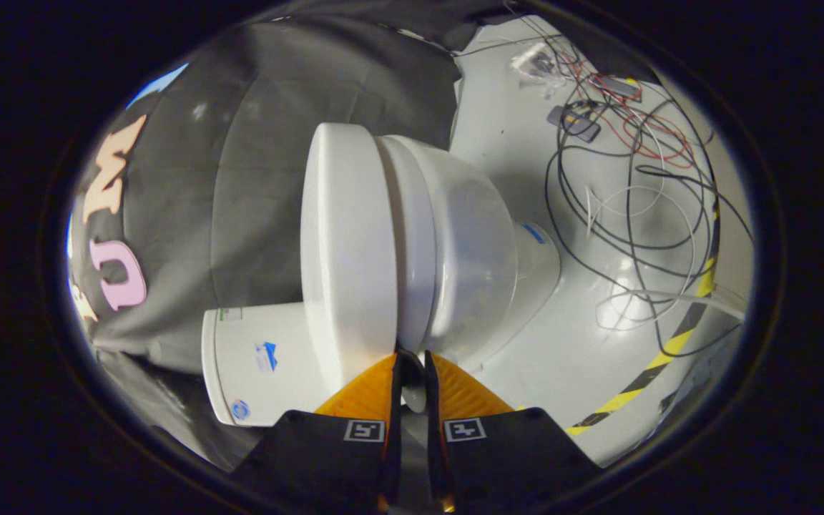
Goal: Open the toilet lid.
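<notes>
Fingers [412,357] of mine are reaching forward and are drawn nearly together, with only a thin slit between them; their tips are sitting right at the seam where the thick white plastic toilet lid [347,243] is meeting the seat. I cannot tell whether they are pinching the lid's edge or merely touching it.

I am viewing the scene rolled on its side, so the white ceramic toilet [469,250] is appearing turned. The lid is lying closed, flat against the seat, and its long axis is running straight away from my fingertips. The rounded bowl is bulging on one side of the lid, toward the glossy white floor [526,129]. The white tank [254,365], carrying small blue stickers, is sitting just beside my fingers on the other side, against the black cloth wall [254,157].

Beyond the bowl, a loose tangle of black, white and red cables [626,186] is lying on the floor, and a yellow-and-black striped tape [669,350] is curving past it.
</notes>
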### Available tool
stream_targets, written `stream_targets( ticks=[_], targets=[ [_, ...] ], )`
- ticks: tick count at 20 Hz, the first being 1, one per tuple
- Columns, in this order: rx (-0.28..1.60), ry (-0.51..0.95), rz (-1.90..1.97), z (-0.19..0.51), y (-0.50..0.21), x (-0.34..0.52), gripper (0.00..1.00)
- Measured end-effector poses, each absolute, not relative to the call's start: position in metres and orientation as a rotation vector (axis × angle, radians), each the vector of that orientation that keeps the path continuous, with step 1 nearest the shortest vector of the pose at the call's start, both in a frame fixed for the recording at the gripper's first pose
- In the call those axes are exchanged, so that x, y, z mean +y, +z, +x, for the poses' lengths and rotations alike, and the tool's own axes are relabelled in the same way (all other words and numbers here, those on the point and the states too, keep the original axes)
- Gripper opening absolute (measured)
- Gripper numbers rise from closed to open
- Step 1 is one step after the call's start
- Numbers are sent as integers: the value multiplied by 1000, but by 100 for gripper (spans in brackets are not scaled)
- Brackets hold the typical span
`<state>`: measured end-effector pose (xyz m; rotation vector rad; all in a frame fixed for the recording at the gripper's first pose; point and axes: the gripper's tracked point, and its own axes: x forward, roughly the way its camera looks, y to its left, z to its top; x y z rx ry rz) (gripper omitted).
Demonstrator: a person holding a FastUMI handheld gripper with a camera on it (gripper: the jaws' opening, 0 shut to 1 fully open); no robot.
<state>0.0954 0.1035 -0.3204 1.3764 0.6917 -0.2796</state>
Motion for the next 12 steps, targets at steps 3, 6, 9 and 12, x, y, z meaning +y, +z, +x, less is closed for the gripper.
stream_targets(
  ticks=[3, 6, 9, 12],
  targets=[
    [683, -299, 1370, 96, -326, 105, 1],
    [674, -312, 1411, 98, -319, 109, 1],
    [674, -334, 1305, 98, -313, 107, 1],
    [616, -351, 1333, 101, -291, 111, 1]
  ],
)
